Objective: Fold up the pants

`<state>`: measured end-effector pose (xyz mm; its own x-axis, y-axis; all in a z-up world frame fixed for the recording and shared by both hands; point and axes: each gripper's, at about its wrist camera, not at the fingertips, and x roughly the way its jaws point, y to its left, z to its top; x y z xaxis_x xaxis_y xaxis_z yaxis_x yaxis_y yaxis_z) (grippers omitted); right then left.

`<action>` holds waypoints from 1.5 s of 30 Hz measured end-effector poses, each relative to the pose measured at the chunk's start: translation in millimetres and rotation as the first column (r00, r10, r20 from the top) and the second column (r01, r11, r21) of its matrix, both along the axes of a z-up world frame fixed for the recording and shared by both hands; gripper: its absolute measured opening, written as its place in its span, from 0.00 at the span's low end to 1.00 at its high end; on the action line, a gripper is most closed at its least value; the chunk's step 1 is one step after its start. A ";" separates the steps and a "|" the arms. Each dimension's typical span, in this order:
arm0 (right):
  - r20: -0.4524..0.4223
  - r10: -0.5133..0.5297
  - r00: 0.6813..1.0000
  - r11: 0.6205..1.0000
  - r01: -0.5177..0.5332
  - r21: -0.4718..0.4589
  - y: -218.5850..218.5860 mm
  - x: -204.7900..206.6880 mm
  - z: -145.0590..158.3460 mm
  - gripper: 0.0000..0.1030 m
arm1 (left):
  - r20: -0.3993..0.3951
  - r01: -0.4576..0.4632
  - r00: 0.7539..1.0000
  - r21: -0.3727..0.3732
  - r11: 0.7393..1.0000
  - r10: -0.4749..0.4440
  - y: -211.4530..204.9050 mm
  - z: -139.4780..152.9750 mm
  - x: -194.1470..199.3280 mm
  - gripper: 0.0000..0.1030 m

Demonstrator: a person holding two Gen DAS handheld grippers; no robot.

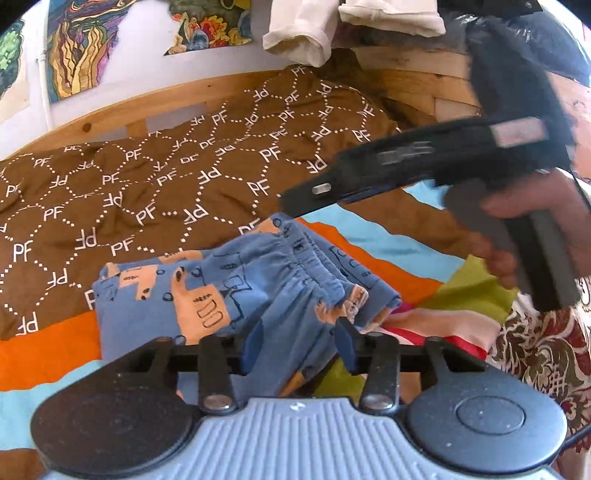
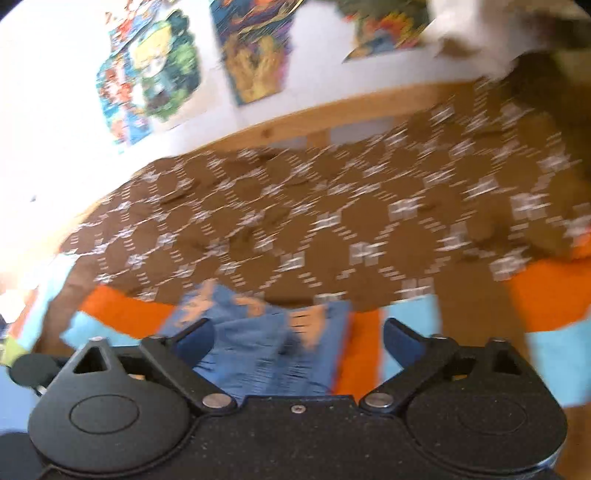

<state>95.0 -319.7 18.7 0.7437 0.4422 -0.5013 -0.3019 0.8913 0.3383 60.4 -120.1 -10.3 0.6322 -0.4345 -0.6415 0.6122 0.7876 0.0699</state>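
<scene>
The blue pants [image 1: 207, 288] with peach prints lie folded in a bundle on the bed, the elastic waistband bunched toward the right. My left gripper [image 1: 300, 345] sits low at the bundle's near edge, its jaws partly apart with a fold of the pants between the pads [image 1: 255, 347]; I do not see them pinching it. My right gripper [image 1: 295, 201], held in a hand [image 1: 524, 229], hovers above the waistband's far end. In the blurred right wrist view the right gripper [image 2: 297, 338] stands wide open over the pants [image 2: 258, 343], gripping nothing.
A brown quilt [image 1: 147, 177] with white PF lettering covers the far bed. The sheet [image 1: 44, 354] has orange, light blue and green bands. A wooden bed frame [image 1: 110, 118], wall posters [image 1: 74, 48], hanging white clothes [image 1: 303, 33] and floral cloth [image 1: 543, 354] at right.
</scene>
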 end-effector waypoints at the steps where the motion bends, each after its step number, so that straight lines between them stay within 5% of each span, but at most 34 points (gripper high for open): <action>1: -0.016 0.027 1.000 1.000 -0.027 -0.004 6.1 7.6 -2.3 0.80 | -0.004 0.006 1.000 0.002 1.000 -0.006 -0.3 -1.4 -0.4 0.38; 5: -0.084 0.050 0.995 0.997 -0.054 -0.050 17.2 26.4 -14.1 0.64 | -0.022 0.006 1.000 0.017 1.000 -0.005 -0.8 -7.2 0.4 0.31; 8: -0.129 0.023 0.991 1.000 -0.025 -0.013 13.0 29.1 -26.1 0.46 | -0.044 -0.003 0.999 0.010 1.000 0.004 1.3 -9.4 3.8 0.16; 13: -0.116 -0.010 0.993 1.000 0.013 0.025 7.5 20.5 -27.6 0.20 | -0.037 -0.007 0.999 -0.011 1.000 0.007 5.4 -4.8 3.5 0.04; 21: -0.083 -0.031 0.996 1.000 0.031 -0.003 5.6 16.9 -19.2 0.17 | -0.049 -0.008 0.999 -0.036 0.999 0.007 5.3 -1.0 5.8 0.04; 25: -0.066 -0.044 0.997 0.999 0.044 -0.008 4.9 14.0 -17.1 0.35 | -0.065 -0.015 0.998 -0.043 0.999 0.012 6.4 -1.9 7.2 0.04; 33: -0.107 0.026 0.994 1.000 -0.026 0.003 13.3 27.5 -23.8 0.36 | -0.072 -0.020 0.997 -0.042 0.999 0.017 6.2 -3.3 8.0 0.04; 37: -0.151 -0.008 0.989 0.999 0.016 0.052 8.9 31.3 -31.5 0.31 | -0.074 -0.022 0.997 -0.044 0.999 0.018 6.5 -3.8 8.2 0.04; 40: -0.143 -0.021 0.990 0.998 0.029 0.053 7.5 26.9 -30.5 0.14 | -0.081 -0.025 0.997 -0.050 0.998 0.021 6.9 -4.8 9.2 0.04; 45: -0.117 -0.043 0.992 0.995 0.052 0.080 2.3 18.8 -21.2 0.10 | -0.091 -0.032 0.996 -0.069 0.997 0.026 8.9 0.4 10.4 0.04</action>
